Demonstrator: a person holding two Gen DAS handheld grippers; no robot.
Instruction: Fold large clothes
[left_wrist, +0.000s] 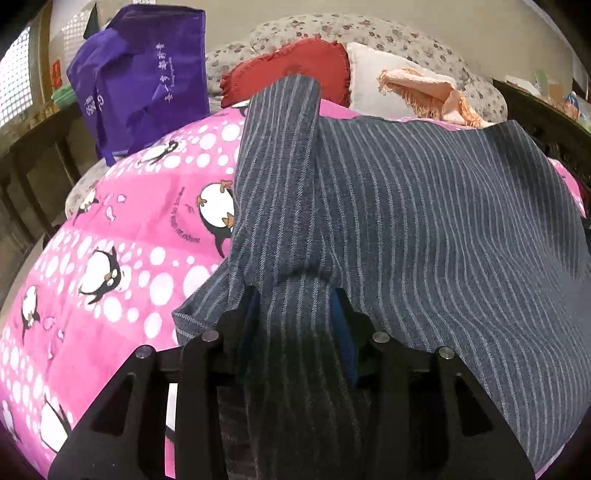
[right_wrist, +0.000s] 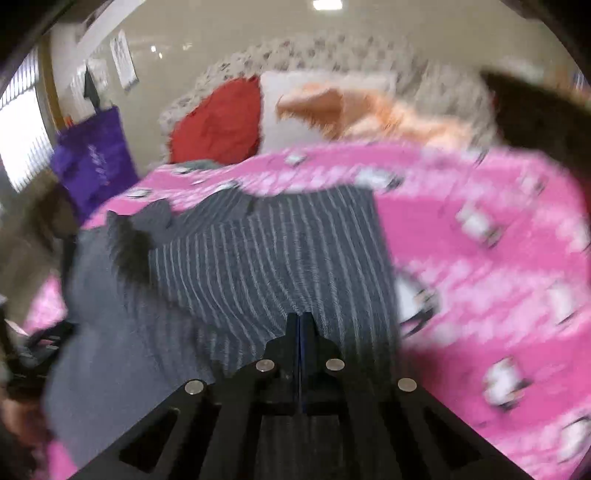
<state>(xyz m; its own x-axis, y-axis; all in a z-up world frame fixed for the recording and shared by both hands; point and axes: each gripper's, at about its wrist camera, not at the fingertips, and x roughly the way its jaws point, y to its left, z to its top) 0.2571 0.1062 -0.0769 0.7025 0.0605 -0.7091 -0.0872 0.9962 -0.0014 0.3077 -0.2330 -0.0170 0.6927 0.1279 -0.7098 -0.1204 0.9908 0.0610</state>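
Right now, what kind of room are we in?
Most likely a bedroom: a bed with a pink penguin-print quilt, a red frilled cushion and a white pillow against the floral padded headboard.

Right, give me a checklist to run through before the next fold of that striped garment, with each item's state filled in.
1. Left gripper has cloth: ok, a bunch of the striped garment sits between its fingers.
2. Right gripper has cloth: cannot tell, jaws shut over the garment, picture blurred.
3. Garment on the pink penguin blanket: ok.
4. Sleeve laid flat: not ok, it stands up in a ridge.
5. Purple bag off the garment: ok.
6. Red cushion off the garment: cannot tell, the sleeve end overlaps it in view.
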